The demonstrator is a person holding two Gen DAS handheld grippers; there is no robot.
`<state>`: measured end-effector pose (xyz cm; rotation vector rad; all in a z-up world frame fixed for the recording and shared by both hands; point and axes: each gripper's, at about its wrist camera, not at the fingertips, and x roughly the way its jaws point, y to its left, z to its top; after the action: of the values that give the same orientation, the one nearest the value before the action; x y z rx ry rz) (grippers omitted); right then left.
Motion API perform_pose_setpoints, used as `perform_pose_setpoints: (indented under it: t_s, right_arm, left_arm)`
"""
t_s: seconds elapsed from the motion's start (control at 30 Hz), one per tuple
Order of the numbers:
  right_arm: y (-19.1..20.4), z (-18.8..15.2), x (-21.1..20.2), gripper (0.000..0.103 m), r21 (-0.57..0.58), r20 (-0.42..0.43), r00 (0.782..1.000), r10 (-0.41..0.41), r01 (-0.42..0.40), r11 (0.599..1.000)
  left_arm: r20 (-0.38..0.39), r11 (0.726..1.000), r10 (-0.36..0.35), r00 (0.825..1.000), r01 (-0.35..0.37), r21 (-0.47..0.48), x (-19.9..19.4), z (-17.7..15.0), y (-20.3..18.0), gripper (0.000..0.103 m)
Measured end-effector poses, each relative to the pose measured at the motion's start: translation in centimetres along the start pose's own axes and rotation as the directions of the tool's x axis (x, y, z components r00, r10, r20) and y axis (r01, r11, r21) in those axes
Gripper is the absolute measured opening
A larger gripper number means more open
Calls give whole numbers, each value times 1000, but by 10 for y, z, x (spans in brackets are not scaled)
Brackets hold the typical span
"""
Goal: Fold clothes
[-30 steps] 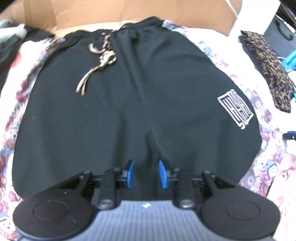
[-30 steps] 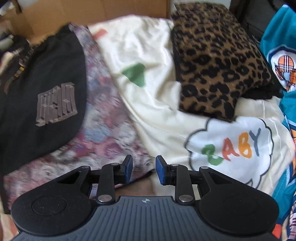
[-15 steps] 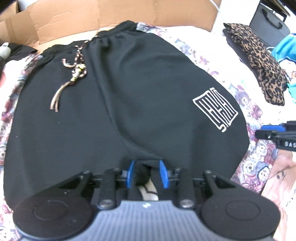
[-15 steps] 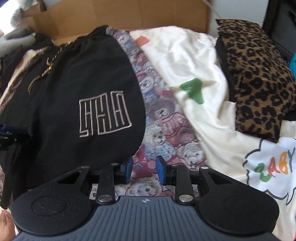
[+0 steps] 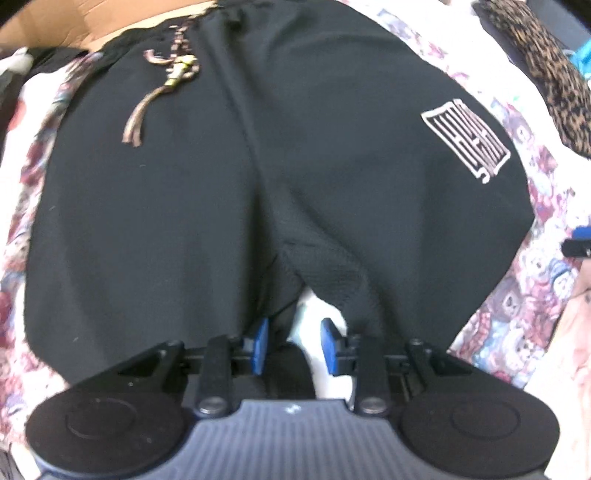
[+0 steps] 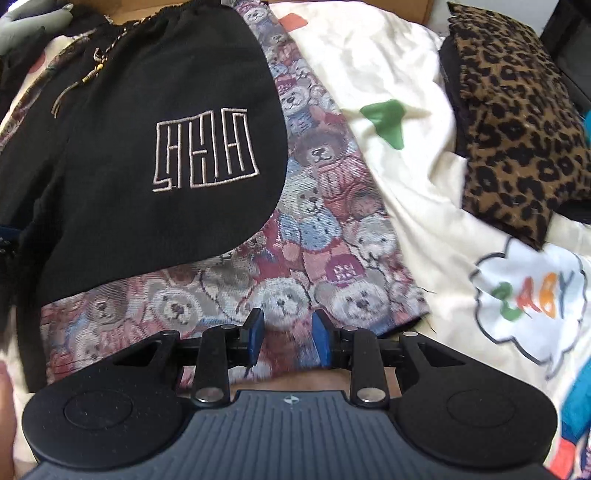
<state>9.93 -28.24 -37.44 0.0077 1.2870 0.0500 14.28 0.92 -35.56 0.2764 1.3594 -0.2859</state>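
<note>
- The black shorts [image 5: 229,192] lie flat and face up on a teddy-bear tapestry blanket [image 6: 325,206], waistband at the far edge near a cardboard box [image 5: 55,29], leg hems toward the person.
- Their long axis runs from the near hem to the far waistband, straight ahead of both tools; the centre seam follows this line, so a fold of one leg over the other would hinge there, in my judgement.
- A braided drawstring [image 5: 162,85] lies loose on the left half; an embroidered square logo [image 6: 205,149] marks the right leg.
- The left gripper [image 5: 293,345] sits at the crotch notch, where the two legs part. Its blue jaws stand apart with nothing clamped; pale bedding shows in the gap, and black cloth lies just past the tips.
- The right gripper [image 6: 286,334] hovers over bare tapestry, beside the right leg's curved hem and clear of it. Its jaws are likewise spread and empty.
- The left tool is much the nearer to cloth; the right must shift left and forward to reach the hem.
- Further right lie a cream sheet with green shapes [image 6: 399,155], a leopard-print pillow [image 6: 517,122] and a "BABY" cloud print [image 6: 532,295], all well apart from the shorts.
- Folding looks not yet begun.
</note>
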Motion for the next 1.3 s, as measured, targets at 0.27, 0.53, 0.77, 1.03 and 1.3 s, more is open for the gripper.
perform_pose_setpoints:
  t_s: [0.27,0.53,0.77,1.03,1.3]
  right_arm:
    - [-4,27,-77,43,56,53,993,110,-113,992]
    - [7,63,-154,59,59,104,983,151,-158,986]
    - [14,85,-218,71,41,184,975,120,-130,991]
    - [37,98,-269,77,7,228,967,109,-114,994]
    - [57,80,-301,77,24,266,955,128,-139,990]
  left_arm:
    - [22,997,40,999,-38,-66,-59,20,32,65]
    - [90,991,50,995,-38,-131,-123,36,68,75]
    - [174,989,87,981,-64,-131,-174,48,93,78]
    - [214,986,108,971,-77,-150,-229,26,128,80]
    - [239,987,110,965,-77,-144,-262,-8,157,81]
